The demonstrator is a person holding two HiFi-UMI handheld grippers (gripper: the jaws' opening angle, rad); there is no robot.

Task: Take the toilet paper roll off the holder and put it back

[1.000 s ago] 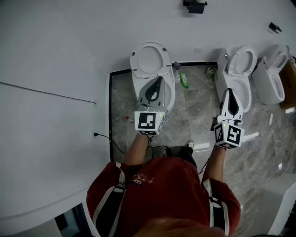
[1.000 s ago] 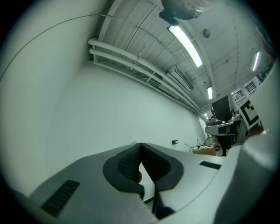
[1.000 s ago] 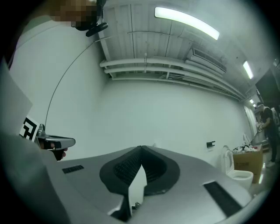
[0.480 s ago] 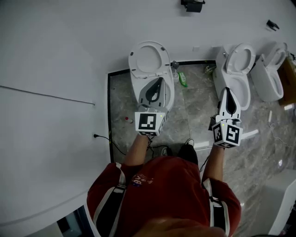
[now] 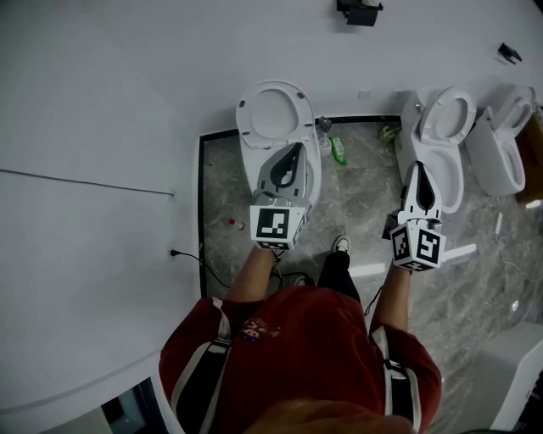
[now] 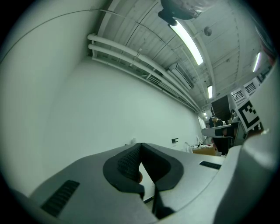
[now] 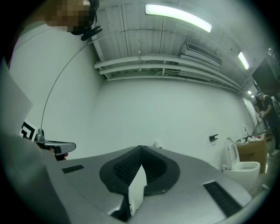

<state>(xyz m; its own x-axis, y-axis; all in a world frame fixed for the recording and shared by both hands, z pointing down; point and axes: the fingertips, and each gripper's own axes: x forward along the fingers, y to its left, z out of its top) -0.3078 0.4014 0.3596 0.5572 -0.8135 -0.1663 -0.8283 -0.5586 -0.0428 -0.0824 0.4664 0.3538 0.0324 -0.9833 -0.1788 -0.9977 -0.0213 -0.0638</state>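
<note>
No toilet paper roll shows clearly in any view. A small black fixture (image 5: 358, 10) is mounted on the white wall far ahead; it is too small to tell what it holds. In the head view my left gripper (image 5: 295, 149) is held out over a white toilet (image 5: 273, 114), its jaws shut and empty. My right gripper (image 5: 419, 167) points at a second toilet (image 5: 447, 119) and is shut too, with nothing between its jaws. In the gripper views, both the left gripper (image 6: 141, 145) and the right gripper (image 7: 141, 148) face the bare white wall.
A third toilet (image 5: 507, 127) stands at the far right on the grey marble floor (image 5: 365, 203). A green bottle (image 5: 338, 150) lies between the toilets. A black cable (image 5: 193, 258) runs from the left wall. Another dark fixture (image 5: 509, 52) sits on the wall at the right.
The person has stepped forward: a shoe now shows below the grippers. Both grippers have advanced slightly toward the toilets and stay shut.
</note>
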